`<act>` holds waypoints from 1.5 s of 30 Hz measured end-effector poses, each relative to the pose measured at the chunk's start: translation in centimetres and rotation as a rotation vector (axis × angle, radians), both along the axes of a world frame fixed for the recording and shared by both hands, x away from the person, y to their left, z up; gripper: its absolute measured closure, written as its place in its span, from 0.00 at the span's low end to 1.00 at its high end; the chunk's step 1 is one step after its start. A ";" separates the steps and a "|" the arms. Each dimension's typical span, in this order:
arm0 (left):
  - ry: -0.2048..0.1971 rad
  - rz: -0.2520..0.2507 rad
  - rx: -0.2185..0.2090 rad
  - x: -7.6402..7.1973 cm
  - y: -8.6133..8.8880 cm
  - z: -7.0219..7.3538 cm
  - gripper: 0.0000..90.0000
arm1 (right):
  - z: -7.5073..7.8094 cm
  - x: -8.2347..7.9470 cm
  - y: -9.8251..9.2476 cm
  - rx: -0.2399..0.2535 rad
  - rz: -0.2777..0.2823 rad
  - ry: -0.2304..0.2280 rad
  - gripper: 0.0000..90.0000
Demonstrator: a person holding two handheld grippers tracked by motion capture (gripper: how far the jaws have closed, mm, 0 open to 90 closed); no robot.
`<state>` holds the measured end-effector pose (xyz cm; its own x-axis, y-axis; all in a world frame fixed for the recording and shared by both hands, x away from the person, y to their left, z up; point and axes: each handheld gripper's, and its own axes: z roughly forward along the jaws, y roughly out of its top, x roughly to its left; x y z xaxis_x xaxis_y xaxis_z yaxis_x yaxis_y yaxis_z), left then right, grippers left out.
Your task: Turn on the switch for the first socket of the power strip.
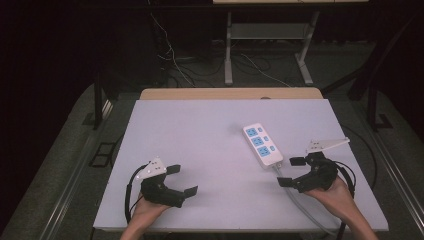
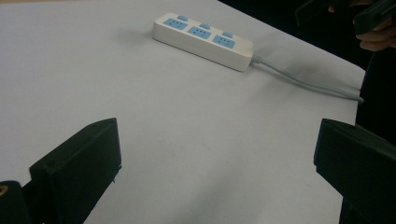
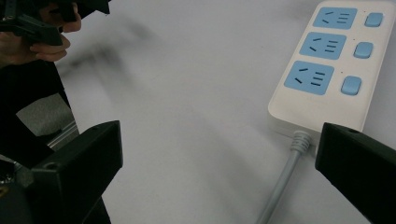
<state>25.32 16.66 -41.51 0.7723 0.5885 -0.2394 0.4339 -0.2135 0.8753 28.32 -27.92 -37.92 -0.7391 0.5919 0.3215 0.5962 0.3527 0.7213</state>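
Note:
A white power strip (image 1: 262,145) with three blue sockets and blue switches lies on the right half of the white table (image 1: 200,125). Its grey cable (image 1: 299,200) runs toward the near edge. My left gripper (image 1: 183,180) rests open at the near left, well apart from the strip, with nothing between its jaws. In the left gripper view the strip (image 2: 203,39) lies far ahead of the gripper (image 2: 217,158). My right gripper (image 1: 290,171) is open just off the strip's cable end. The right gripper view shows the strip (image 3: 327,65) and cable (image 3: 285,182) close ahead of the gripper (image 3: 219,158).
A wooden desk edge (image 1: 230,93) borders the table's far side. Beyond it stand metal desk legs (image 1: 228,50) and loose wires (image 1: 172,60) on a dark floor. The table's left and middle are bare white surface.

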 end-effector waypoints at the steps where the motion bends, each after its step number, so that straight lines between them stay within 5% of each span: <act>1: -0.001 0.001 -0.003 0.0 0.0 0.0 0.00 | 0.1 0.2 0.1 -0.001 0.002 0.001 0.00; 45: 0.004 -0.001 -0.005 0.1 0.1 -0.1 0.00 | 2.3 6.8 1.5 -0.077 0.048 0.038 0.00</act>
<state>25.38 16.81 -41.60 0.7720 0.5864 -0.2453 0.4374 -0.2101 0.8744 35.10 -26.39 -35.60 -0.7552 0.5801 0.3052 0.6040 0.4348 0.6679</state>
